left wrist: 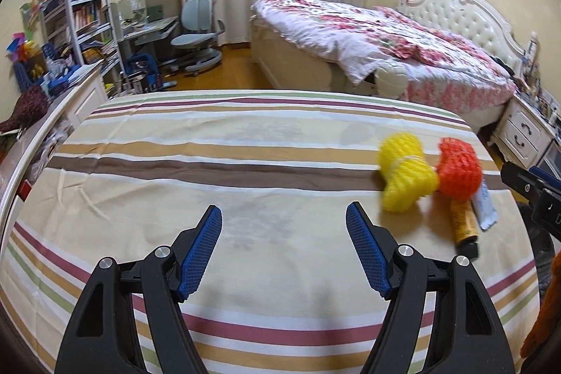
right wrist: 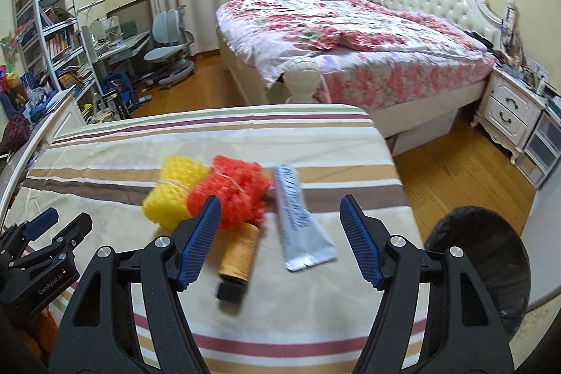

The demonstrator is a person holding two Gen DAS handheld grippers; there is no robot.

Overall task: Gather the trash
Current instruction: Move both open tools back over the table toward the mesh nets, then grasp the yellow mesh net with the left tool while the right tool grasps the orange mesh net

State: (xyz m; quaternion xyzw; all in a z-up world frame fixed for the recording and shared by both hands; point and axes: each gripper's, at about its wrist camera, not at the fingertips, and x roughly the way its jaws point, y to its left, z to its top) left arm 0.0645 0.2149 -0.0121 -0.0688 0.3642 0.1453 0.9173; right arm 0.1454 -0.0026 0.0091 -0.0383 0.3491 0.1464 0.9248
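Plainly four bits of trash, bunched together on the striped worktop [right wrist: 245,321], toward its right side and near the edge above the black-lined bin [right wrist: 484,255] on the floor. Yellow foam net [right wrist: 171,195] and orange foam net [right wrist: 231,191] touching each other: very light by the look, soft and springy, likely to squash flat and slip free under a shallow pinch, so better taken across the tied waist. Orange tube [right wrist: 240,255] with its black cap toward the camera, its far end tucked under the orange net; probably semi-soft and a little slick, best gripped mid-body across the width. White tube [right wrist: 298,219] just beside it, flattened and crimped at the near end, thin, so hard to get under; best pinched where the body is still plump. Right gripper [right wrist: 280,219] spread wide, nothing between the pads, hovering over the two tubes. Left gripper [left wrist: 284,230] likewise wide and empty, over bare cloth, the pile off to its right.
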